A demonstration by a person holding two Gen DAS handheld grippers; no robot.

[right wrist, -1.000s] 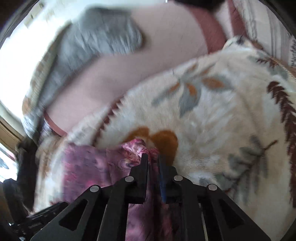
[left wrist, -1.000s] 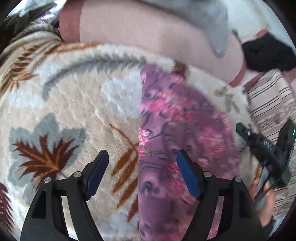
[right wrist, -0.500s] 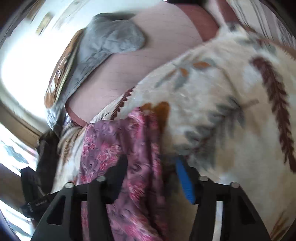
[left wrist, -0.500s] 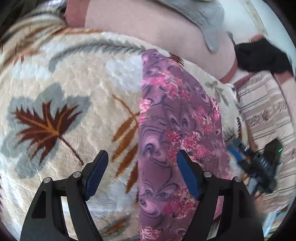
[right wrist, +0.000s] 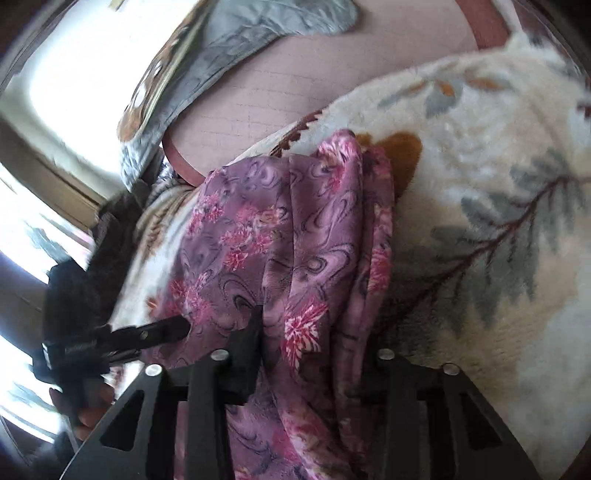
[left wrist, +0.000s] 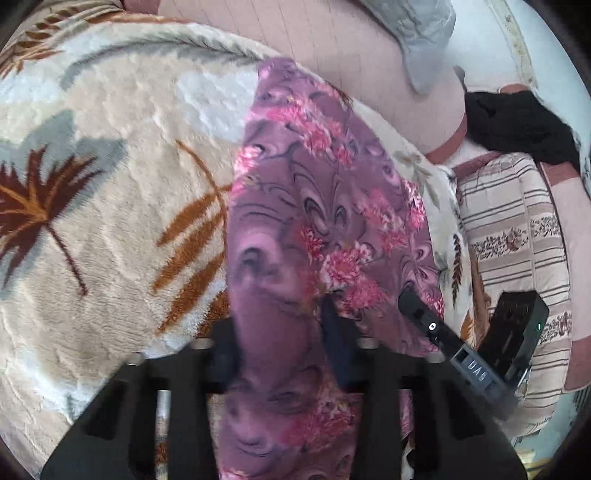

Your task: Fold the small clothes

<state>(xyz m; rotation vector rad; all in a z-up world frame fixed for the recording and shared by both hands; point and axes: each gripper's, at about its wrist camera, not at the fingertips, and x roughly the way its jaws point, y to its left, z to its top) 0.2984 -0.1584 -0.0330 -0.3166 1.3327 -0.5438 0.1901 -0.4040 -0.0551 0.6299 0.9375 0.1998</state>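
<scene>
A purple garment with pink flowers (left wrist: 325, 206) lies in a long strip on a cream leaf-patterned fleece blanket (left wrist: 110, 192). My left gripper (left wrist: 280, 332) straddles the strip's near end, with cloth bunched between its fingers; the jaws stand partly apart around it. In the right wrist view the garment (right wrist: 295, 229) lies rumpled, and my right gripper (right wrist: 314, 332) is open with folds of cloth between its fingers; the right finger is hidden by cloth. Each gripper shows in the other's view: the right one (left wrist: 436, 328), the left one (right wrist: 147, 336).
A pink mattress (left wrist: 314, 40) lies beyond the blanket, with a grey pillow (left wrist: 417, 33) on it. A black garment (left wrist: 517, 125) and a striped cushion (left wrist: 513, 236) are on the right. A bright window (right wrist: 66, 66) is at the far left.
My right gripper let go of the garment's corner, opened, and came down over its folds. My left gripper narrowed from wide open and dropped onto the strip's near end.
</scene>
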